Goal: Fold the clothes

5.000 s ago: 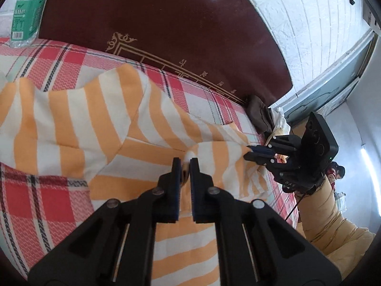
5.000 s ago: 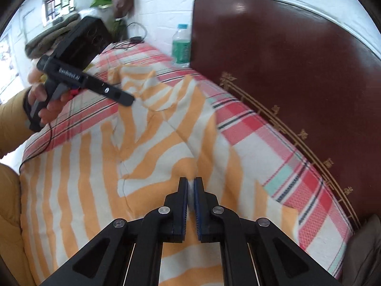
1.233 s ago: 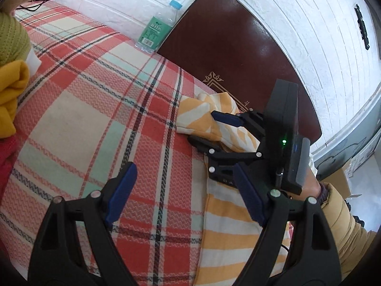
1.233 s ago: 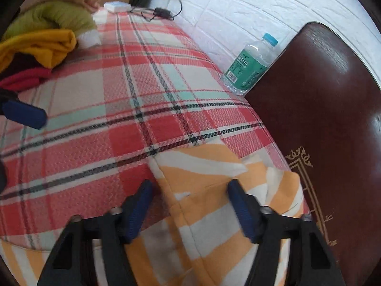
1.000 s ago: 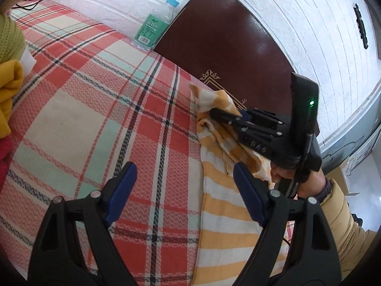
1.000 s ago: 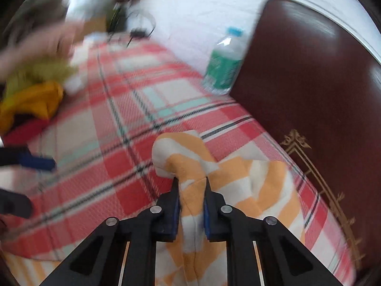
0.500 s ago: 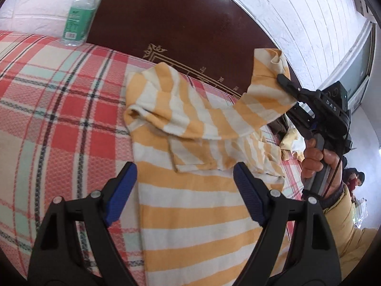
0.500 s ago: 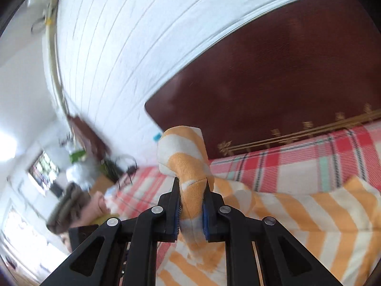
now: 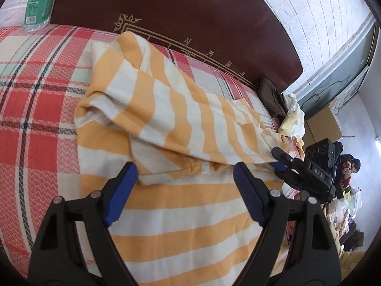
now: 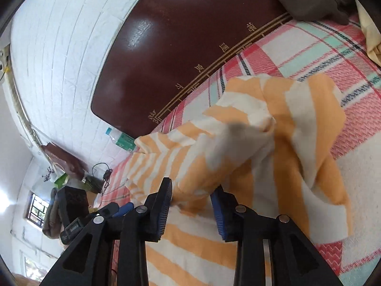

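Note:
An orange-and-white striped garment (image 9: 181, 217) lies on the plaid bed (image 9: 28, 90). Its sleeve (image 9: 181, 119) is folded across the body toward the right. My left gripper (image 9: 184, 188) is open and empty just above the garment's body, below the folded sleeve. My right gripper (image 10: 191, 202) is open, jaws apart on either side of the sleeve end (image 10: 200, 178), which lies loose between them. The right gripper also shows in the left wrist view (image 9: 277, 158) at the sleeve's right end.
A dark wooden headboard (image 9: 181, 12) runs along the back. A green-labelled water bottle (image 9: 39, 2) stands at the far left by the white brick wall. A brown cloth (image 9: 271, 96) and a pale yellow cloth (image 9: 291, 121) lie at the bed's right end.
The right gripper carried the sleeve across and down onto the garment's body, then opened its jaws. The left gripper stayed open and moved closer over the garment.

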The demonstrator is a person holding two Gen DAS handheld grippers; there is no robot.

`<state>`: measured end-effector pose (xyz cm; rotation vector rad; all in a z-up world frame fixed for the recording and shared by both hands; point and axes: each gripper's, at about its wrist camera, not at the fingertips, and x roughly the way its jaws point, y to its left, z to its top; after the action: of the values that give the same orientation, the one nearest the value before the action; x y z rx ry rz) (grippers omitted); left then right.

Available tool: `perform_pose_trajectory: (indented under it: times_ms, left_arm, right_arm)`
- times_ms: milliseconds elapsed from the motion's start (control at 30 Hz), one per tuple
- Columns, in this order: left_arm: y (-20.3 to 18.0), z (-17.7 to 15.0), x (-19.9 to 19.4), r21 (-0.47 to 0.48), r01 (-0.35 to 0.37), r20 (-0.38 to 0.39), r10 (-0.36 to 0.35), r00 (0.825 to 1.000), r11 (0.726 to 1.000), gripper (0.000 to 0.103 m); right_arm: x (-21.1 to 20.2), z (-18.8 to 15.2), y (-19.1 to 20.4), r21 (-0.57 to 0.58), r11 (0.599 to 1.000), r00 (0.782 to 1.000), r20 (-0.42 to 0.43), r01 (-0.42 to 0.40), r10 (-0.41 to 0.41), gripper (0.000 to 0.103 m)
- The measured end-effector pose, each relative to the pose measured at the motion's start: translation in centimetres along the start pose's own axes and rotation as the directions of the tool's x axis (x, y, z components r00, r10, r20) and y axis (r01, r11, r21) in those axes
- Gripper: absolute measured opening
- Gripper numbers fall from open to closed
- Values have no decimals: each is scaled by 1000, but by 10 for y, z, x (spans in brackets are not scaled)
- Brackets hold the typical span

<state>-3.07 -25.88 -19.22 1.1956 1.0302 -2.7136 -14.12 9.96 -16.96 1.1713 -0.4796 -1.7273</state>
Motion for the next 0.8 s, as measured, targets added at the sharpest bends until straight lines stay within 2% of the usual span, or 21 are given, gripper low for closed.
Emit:
perform_pose_trajectory:
  times_ms: [200, 267, 300, 333, 433, 500, 600, 667, 733, 800]
  left_arm:
    - [7, 8, -2, -33, -7, 7, 7, 1000, 999, 83]
    - [8, 13, -3, -35, -14, 18, 15, 1000, 999, 84]
    - [10, 16, -2, -40, -18, 21, 19, 1000, 999, 84]
    - [11, 18, -2, -49, -22, 22, 23, 999, 999, 84]
    - [14, 18, -6, -62, -20, 40, 22, 999, 998, 83]
    - [14, 15, -15, -57, -21, 55, 25, 998, 998, 84]
    - [13, 7, -31, -41, -31, 70, 34, 997, 999, 84]
    - [13, -1, -46, -23, -44, 80, 46, 996, 999, 84]
    - [12, -13, -62, -6, -69, 90, 70, 993, 998, 84]
    - [13, -25, -75, 5, -88, 88, 88, 992, 996, 84]
  right_arm:
    - [-5, 0, -14, 83, 996, 1000, 25, -15, 12, 39]
    - [-6, -1, -16, 94, 996, 999, 34, -12, 9, 30]
    - [-7, -1, -15, 81, 997, 999, 33, 11, -14, 17]
    - [-7, -2, -15, 69, 997, 999, 32, 34, -36, 11]
    - [-15, -6, -15, 72, 997, 999, 49, 19, -23, 10]
    - [-19, -8, -14, 58, 997, 998, 44, 43, -46, 10]
    - [-19, -11, -14, 29, 991, 992, -13, 129, -129, 19]
    - [-28, -14, -11, -3, 989, 988, -16, 151, -151, 24]
    - [-40, -18, -2, -57, 983, 984, -5, 176, -176, 46]
    - [-51, -23, 8, -123, 972, 979, 1, 201, -202, 49]
